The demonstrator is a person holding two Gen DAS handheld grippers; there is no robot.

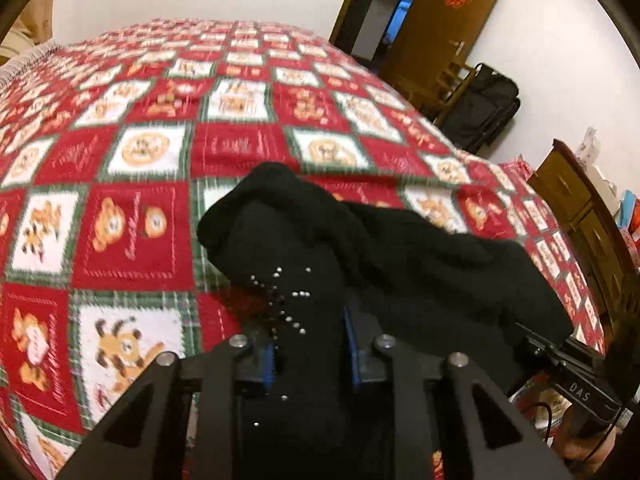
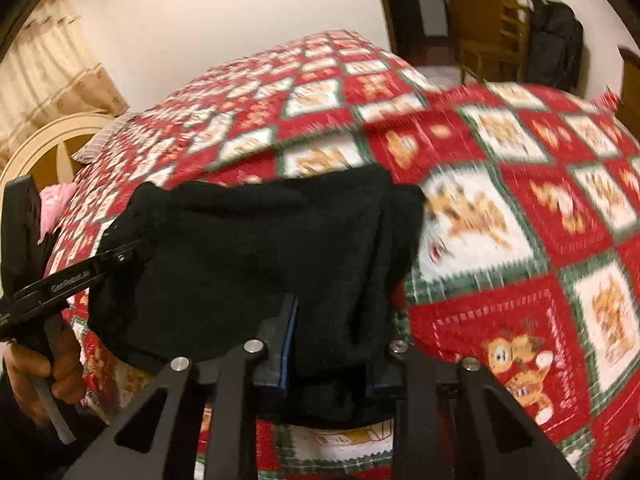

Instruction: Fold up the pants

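Note:
Black pants (image 1: 400, 256) with small silver studs hang bunched above the bed, held up at two ends. My left gripper (image 1: 310, 344) is shut on the studded end, cloth packed between its blue-padded fingers. In the right wrist view the pants (image 2: 248, 248) stretch leftward from my right gripper (image 2: 330, 344), which is shut on a thick fold of the fabric. The left gripper (image 2: 124, 256) shows there at the far left, gripping the other end, with a hand (image 2: 44, 364) on its handle. The right gripper (image 1: 540, 344) also appears at the right edge of the left wrist view.
A bed covered by a red, white and green bear-print quilt (image 1: 160, 140) fills both views. A brown door (image 1: 440, 28), a wooden chair with a black bag (image 1: 484, 108) and a wooden cabinet (image 1: 580, 208) stand to the right. A cream headboard (image 2: 52, 140) and curtain (image 2: 48, 60) lie far left.

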